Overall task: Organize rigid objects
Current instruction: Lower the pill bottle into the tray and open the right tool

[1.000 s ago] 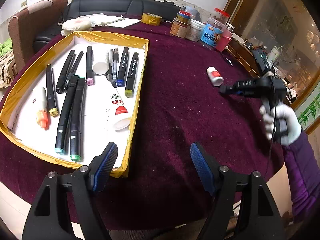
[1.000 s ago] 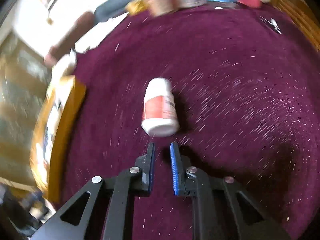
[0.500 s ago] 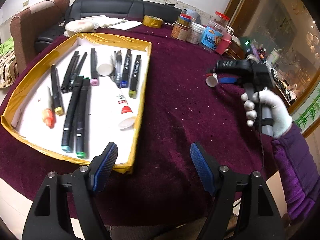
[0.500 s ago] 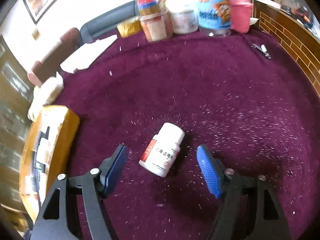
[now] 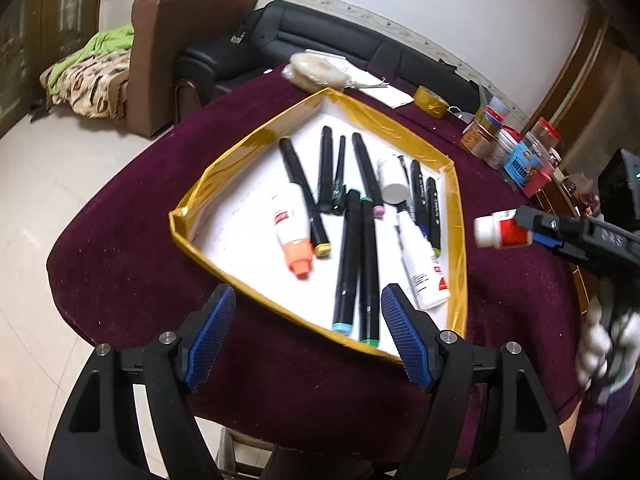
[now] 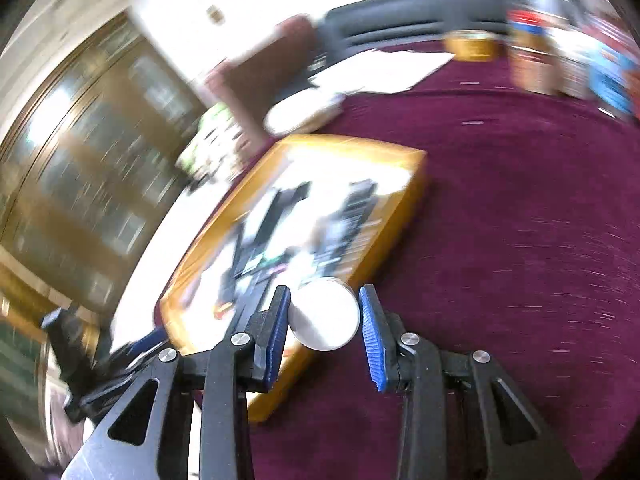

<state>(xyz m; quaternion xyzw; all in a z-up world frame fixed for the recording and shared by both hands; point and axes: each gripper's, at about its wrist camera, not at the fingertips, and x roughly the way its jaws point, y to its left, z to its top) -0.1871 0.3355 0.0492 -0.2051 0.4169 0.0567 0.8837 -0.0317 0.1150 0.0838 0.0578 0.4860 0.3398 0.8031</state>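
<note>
Surface: maroon cloth table (image 5: 132, 248); yellow-rimmed tray (image 5: 460, 216) w/ markers.
R gripper (image 6: 324, 320): clamped on pill bottle (image 5: 502, 232), 3 o'clock of tray.
L gripper (image 5: 308, 336): wide, empty.
Handling: prob. light, stiff, slick plastic; grip mid-body.

I see bare white floor in the tray (image 5: 224, 184) along its left side, while markers (image 5: 352, 256) and two tubes (image 5: 294, 232) crowd the middle and right. The raised gold wall (image 5: 460, 240) stands between my right gripper (image 5: 532, 236), clamped on the bottle (image 5: 500, 229) above the maroon cloth (image 5: 516, 280), and the tray. My left gripper (image 5: 308, 332) hangs wide over the near wall; jars (image 5: 516, 160) block the far right.
</note>
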